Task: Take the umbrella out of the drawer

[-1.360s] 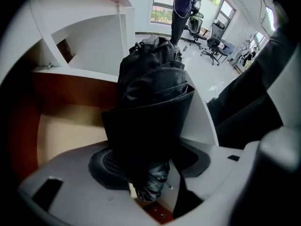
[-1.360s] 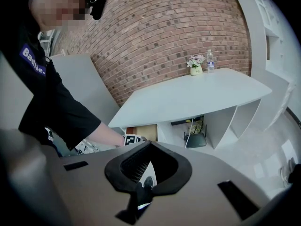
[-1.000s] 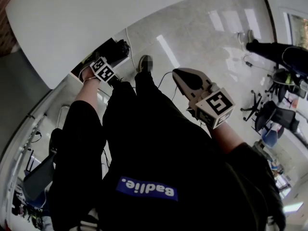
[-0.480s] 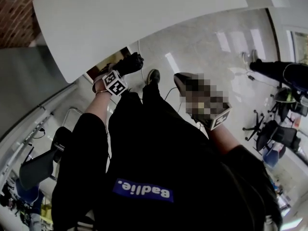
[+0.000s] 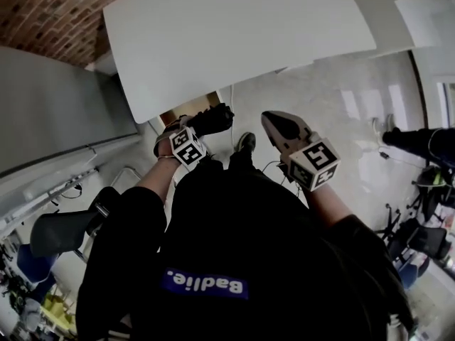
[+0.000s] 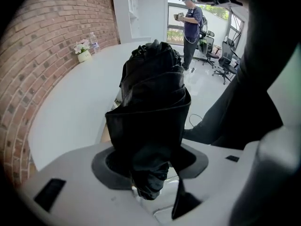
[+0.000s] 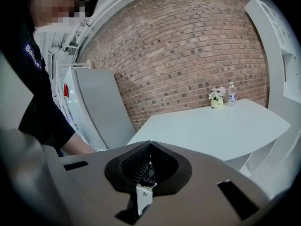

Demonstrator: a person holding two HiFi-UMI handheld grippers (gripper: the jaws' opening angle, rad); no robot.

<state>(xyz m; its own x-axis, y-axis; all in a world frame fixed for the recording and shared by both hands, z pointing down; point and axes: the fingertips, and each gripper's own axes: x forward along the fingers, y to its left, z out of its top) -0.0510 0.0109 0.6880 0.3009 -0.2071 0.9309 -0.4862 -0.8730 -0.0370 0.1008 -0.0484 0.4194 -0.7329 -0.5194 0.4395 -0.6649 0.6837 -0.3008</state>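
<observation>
A folded black umbrella (image 5: 213, 119) sits in my left gripper (image 5: 199, 130), which is shut on it, just below the white table's edge. In the left gripper view the umbrella (image 6: 153, 98) fills the centre, and its crumpled black fabric stands up out of the left gripper (image 6: 150, 149) between the two grey jaws. The brown drawer opening (image 5: 186, 109) shows beside it, under the table. My right gripper (image 5: 274, 123) hangs to the right of the umbrella, apart from it. In its own view the right gripper (image 7: 149, 149) has its jaws together with nothing between them.
The big white table (image 5: 234, 34) spreads ahead, against a brick wall (image 7: 188, 55). On the table's far end stand a flower pot (image 7: 217, 99) and a bottle (image 7: 230, 93). A grey cabinet (image 7: 99, 107) stands left. Office chairs (image 5: 419, 236) and a cable lie on the floor; a person (image 6: 192, 22) stands far off.
My left gripper has lifted the umbrella up, away from the drawer. My right gripper has risen too. The head view has tipped up toward the brick wall.
</observation>
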